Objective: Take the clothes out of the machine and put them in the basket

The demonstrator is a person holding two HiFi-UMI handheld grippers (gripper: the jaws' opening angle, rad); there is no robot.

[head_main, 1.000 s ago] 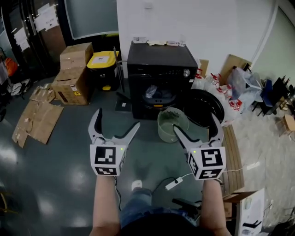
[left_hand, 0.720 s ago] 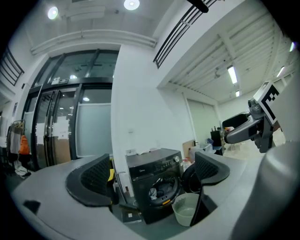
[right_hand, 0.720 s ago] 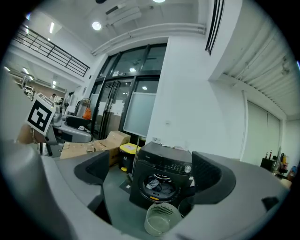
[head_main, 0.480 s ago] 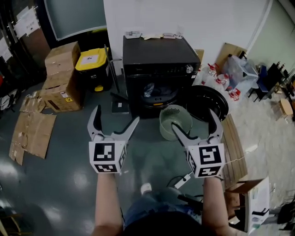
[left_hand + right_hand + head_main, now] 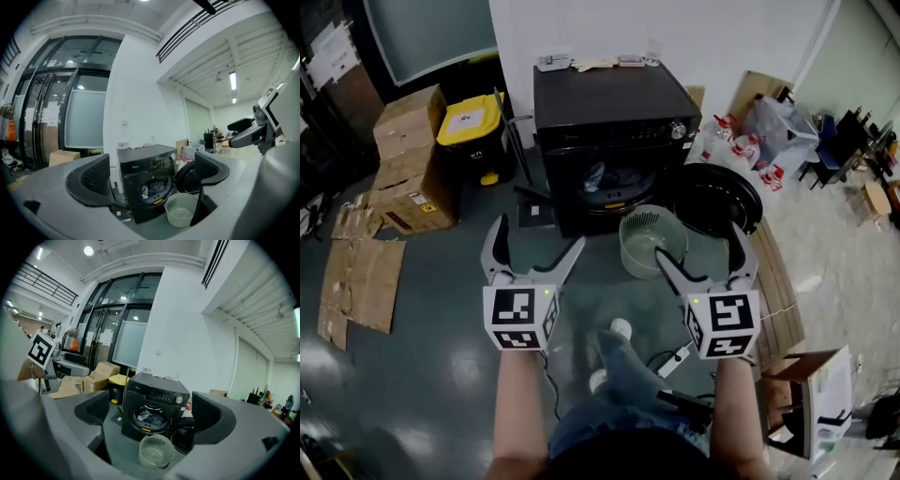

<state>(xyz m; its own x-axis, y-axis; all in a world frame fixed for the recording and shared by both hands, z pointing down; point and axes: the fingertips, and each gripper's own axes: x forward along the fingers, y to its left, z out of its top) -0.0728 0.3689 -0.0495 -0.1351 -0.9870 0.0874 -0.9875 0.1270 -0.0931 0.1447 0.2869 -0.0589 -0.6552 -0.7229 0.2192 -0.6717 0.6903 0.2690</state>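
Note:
A black front-loading machine (image 5: 609, 122) stands against the white wall, its round door (image 5: 719, 199) swung open to the right. Clothes (image 5: 598, 177) show inside the drum (image 5: 149, 417). A pale green basket (image 5: 652, 241) sits empty on the floor in front of the drum opening, also seen in the left gripper view (image 5: 183, 210) and right gripper view (image 5: 155, 450). My left gripper (image 5: 533, 253) and right gripper (image 5: 701, 254) are both open and empty, held side by side well short of the machine.
Cardboard boxes (image 5: 408, 159) and a yellow-lidded bin (image 5: 469, 131) stand left of the machine; flattened cardboard (image 5: 356, 272) lies on the floor. Bags and bottles (image 5: 764, 131) crowd the right. A white power strip (image 5: 677, 359) and cable lie by the person's feet.
The person has stepped closer; the machine and basket sit nearer and more central in the head view. Both grippers keep the same open pose.

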